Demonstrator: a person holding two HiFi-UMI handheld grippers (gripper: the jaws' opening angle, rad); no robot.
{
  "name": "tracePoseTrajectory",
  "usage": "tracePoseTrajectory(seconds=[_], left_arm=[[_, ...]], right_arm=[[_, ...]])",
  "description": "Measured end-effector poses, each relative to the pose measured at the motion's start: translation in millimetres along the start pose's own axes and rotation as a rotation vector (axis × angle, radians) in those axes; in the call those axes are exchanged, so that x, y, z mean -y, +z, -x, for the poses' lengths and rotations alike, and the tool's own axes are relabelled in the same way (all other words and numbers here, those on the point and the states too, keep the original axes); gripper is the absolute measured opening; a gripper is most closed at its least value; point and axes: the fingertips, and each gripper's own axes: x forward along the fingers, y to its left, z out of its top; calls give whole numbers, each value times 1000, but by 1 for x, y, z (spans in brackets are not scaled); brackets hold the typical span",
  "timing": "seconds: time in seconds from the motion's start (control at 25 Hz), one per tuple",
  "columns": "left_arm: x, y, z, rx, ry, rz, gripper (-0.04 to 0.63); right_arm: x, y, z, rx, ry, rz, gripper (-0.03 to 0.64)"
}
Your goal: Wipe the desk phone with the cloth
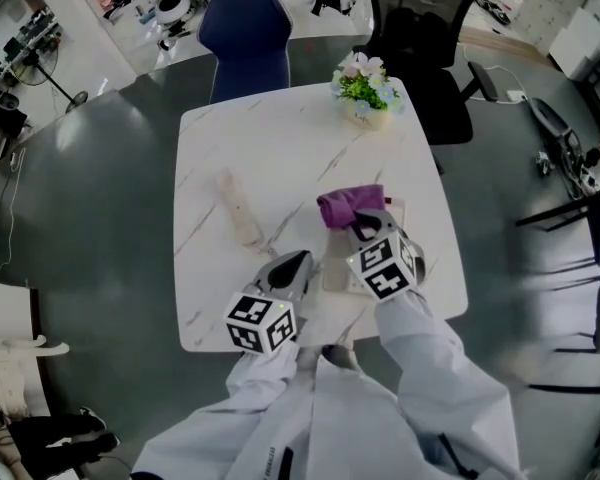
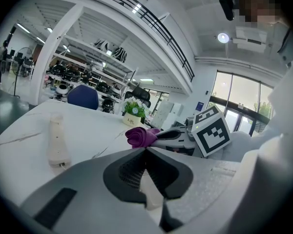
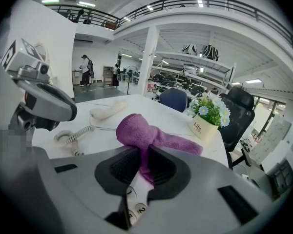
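I found the right gripper [image 3: 145,152] clamped on the cloth [image 3: 136,128] above the desk phone [image 3: 136,209] keys, and the left gripper [image 2: 146,150] with its jaws together. I judged wiping in hand; the next move called for pressing down and sweeping.

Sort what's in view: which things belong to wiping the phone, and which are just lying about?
Job: purple cloth, clamped in right gripper; desk phone beneath it; its handset, lying off the base.
Lying about: flower pot; blue chair; black chair.
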Motion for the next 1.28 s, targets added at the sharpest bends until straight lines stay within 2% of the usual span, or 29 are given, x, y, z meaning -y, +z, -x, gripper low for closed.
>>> tracePoseTrajectory(seconds=[0.84,1.28], left_arm=[[12,-6,13,8,0,-8,-2],[23,-5,15,7,-1,-15,-2]], right_arm=[[-20,-15,13,-24,28,-3,32],[-33,-23,23,-37,71,-2,32]])
